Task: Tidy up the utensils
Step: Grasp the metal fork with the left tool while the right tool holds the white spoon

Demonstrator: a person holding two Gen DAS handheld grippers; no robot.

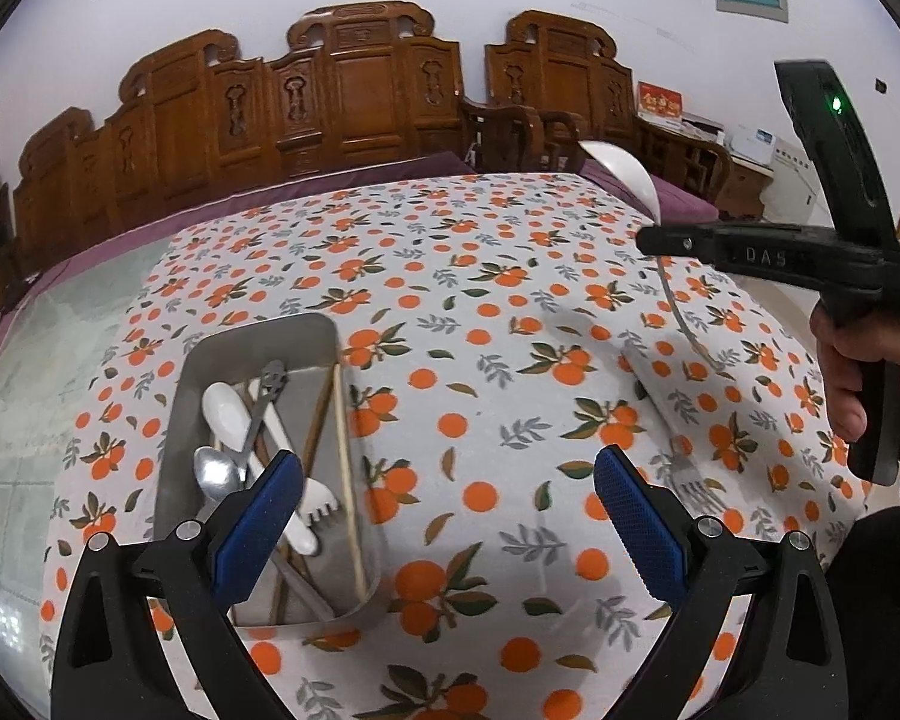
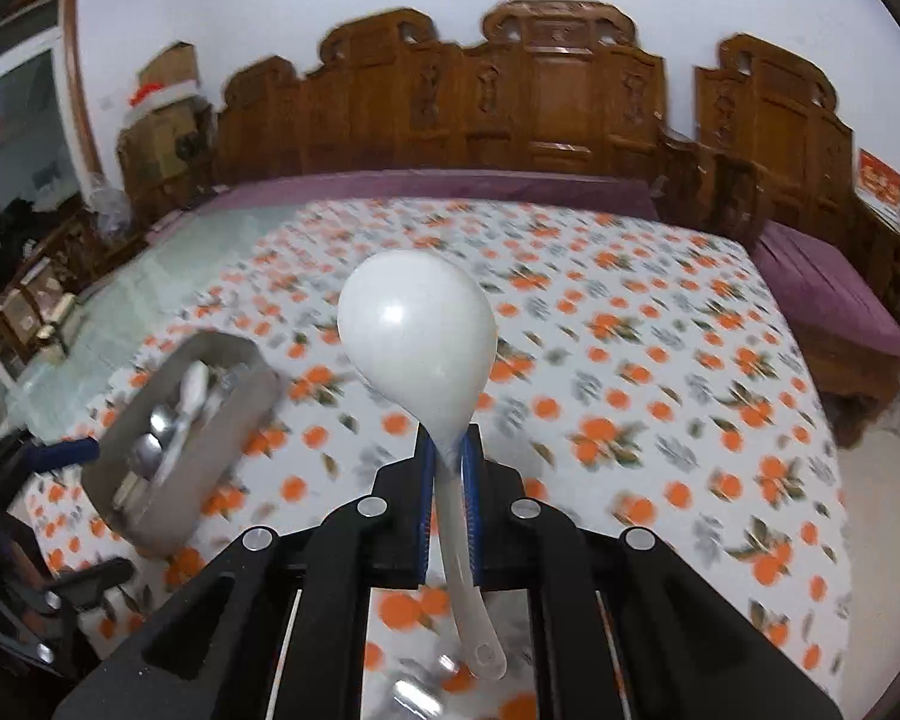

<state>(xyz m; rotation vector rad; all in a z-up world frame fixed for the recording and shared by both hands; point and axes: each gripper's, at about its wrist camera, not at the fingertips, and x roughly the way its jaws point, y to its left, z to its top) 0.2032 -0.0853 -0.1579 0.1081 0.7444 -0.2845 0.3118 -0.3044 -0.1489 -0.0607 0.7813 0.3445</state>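
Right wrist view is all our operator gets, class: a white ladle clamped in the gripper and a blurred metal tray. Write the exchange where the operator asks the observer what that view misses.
Operator: Is the left gripper holding anything?
Observer: No. The left gripper stands open and empty, just above the tablecloth.
Operator: What else is still loose on the cloth?
Observer: A metal fork lies near the left gripper's right finger.
Operator: My tray is blurred. What is in it?
Observer: The metal tray holds a white spoon, a metal spoon, a white fork and chopsticks.
Operator: And my white ladle?
Observer: The right gripper carries it well above the cloth, bowl up.
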